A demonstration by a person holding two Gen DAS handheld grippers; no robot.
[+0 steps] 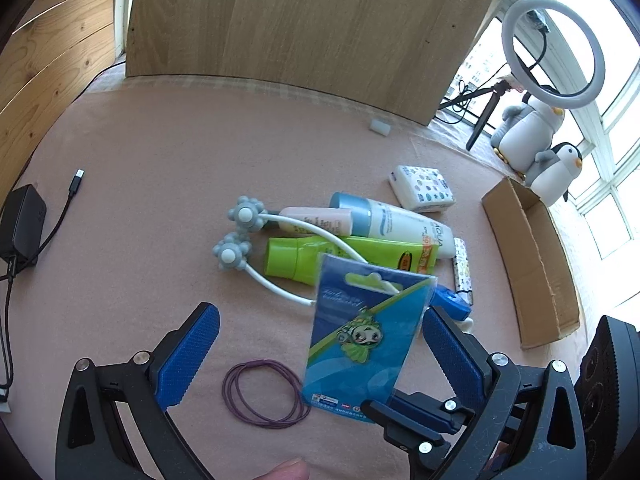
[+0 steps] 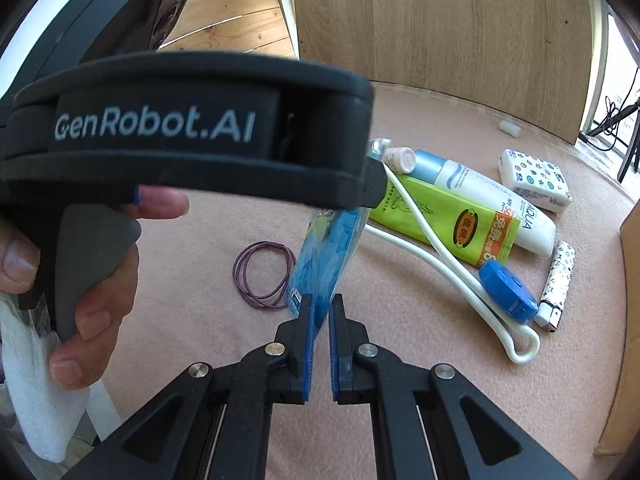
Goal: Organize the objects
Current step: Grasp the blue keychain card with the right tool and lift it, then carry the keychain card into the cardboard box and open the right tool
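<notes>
**Two grippers, one carded pin held above a pink cloth**

Two black grippers with blue pads work over a surface covered in pale pink cloth (image 1: 160, 152), backed by an upright light-wood panel (image 1: 312, 20), with plank walls to one side and bright windows to the other.

One blue plastic-wrapped card with a green cartoon pin (image 1: 364, 336) is lifted off the cloth and tilted. The right gripper (image 2: 320, 320) pinches its lower corner, pads pressed onto the card's edge. The left gripper (image 1: 320, 340) is spread wide with nothing between its pads; the card hangs in front of its gap. The hand (image 2: 80, 280) holding the left gripper's handle fills the left of the right wrist view and hides much of the cloth there.

Near the middle of the cloth lie three tubes touching one another: one lime-green tube (image 1: 344, 258), one white tube with a light-blue cap (image 1: 396, 220) and one small pale-pink tube (image 1: 316, 220). Across them sprawls one white wire massager with two grey knobbed heads (image 1: 240, 236) and a blue block (image 2: 508, 288) near its looped end. One patterned lighter (image 2: 558, 284) lies just beside it. One white tissue pack with coloured dots (image 1: 422, 188) sits toward the panel. One coil of purple elastic bands (image 1: 264, 394) lies at the near edge.

One open cardboard box (image 1: 532, 264) stands at the window-side edge. Beyond it are two plush penguins (image 1: 540, 140) and one ring light (image 1: 552, 52). One black adapter with cable (image 1: 24, 224) rests at the opposite edge.
</notes>
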